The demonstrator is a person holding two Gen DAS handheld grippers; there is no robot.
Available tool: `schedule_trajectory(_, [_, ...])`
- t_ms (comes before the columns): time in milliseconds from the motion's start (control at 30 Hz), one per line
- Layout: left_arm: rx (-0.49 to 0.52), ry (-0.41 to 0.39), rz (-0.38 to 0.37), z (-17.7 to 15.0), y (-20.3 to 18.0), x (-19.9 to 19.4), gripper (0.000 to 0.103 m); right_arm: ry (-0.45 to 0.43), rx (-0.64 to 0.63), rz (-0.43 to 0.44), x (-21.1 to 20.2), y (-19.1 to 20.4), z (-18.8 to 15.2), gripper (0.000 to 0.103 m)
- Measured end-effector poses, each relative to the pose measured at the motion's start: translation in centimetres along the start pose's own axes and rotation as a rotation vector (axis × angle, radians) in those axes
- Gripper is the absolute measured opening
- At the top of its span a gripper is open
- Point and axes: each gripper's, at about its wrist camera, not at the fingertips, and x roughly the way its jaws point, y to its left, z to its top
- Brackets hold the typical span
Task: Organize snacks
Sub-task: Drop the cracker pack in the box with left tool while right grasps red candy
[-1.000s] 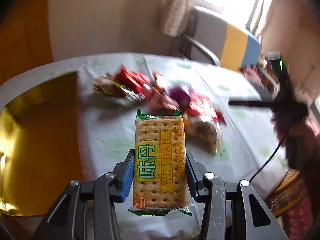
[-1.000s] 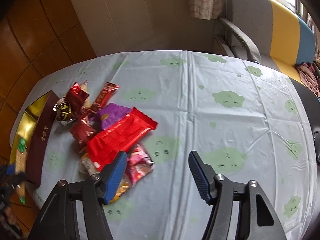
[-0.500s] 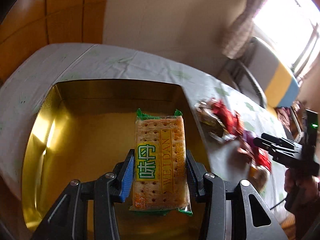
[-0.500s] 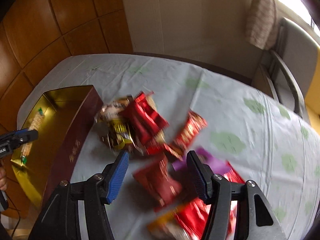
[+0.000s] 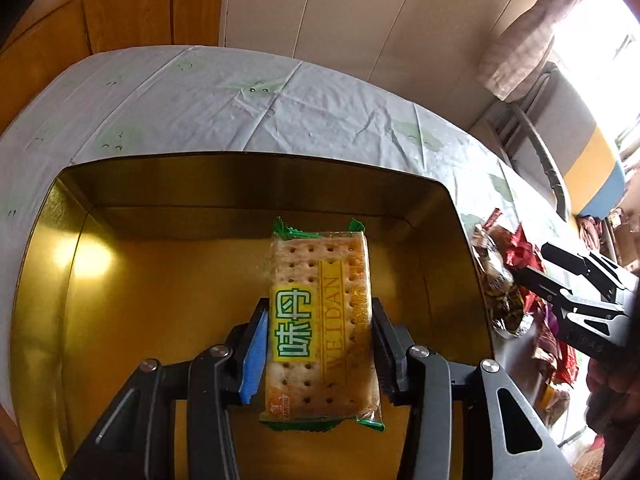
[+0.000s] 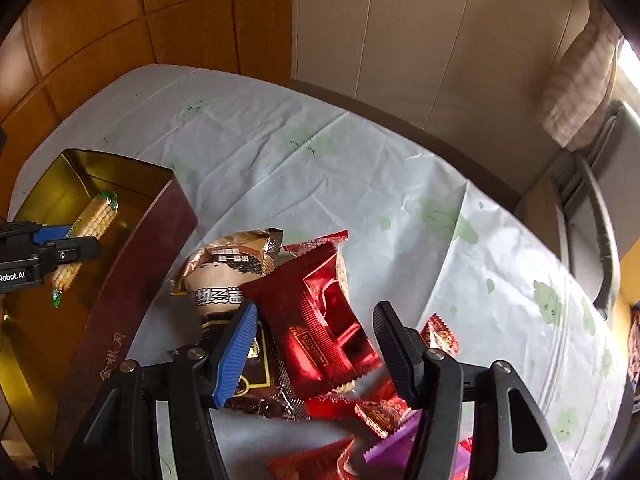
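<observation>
The left gripper (image 5: 318, 344) is clamping a cracker packet (image 5: 320, 320) over the gold box (image 5: 160, 280), seemingly not yet set down. The right gripper (image 6: 316, 344) has just been closing, jaws straddling a red wrapper (image 6: 320, 320) without gripping. The snack pile (image 6: 280, 280) beside the box is still waiting.

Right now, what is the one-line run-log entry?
left gripper: shut on cracker pack, over gold box | right gripper: open, jaws closing around red packet
</observation>
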Motion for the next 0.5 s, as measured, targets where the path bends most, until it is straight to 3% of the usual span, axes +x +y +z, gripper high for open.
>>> schedule_trajectory(67, [0.002,0.004,0.010,0.2,0.0,0.4,0.047,-0.002,0.003,0.015,-0.2,-0.1,-0.3,0.042])
schedule_trajectory(500, [0.059,0.004,0.102,0.4,-2.0,2.2,0.047,-0.054,0.066,0.069,-6.2,1.0,-5.4,0.041])
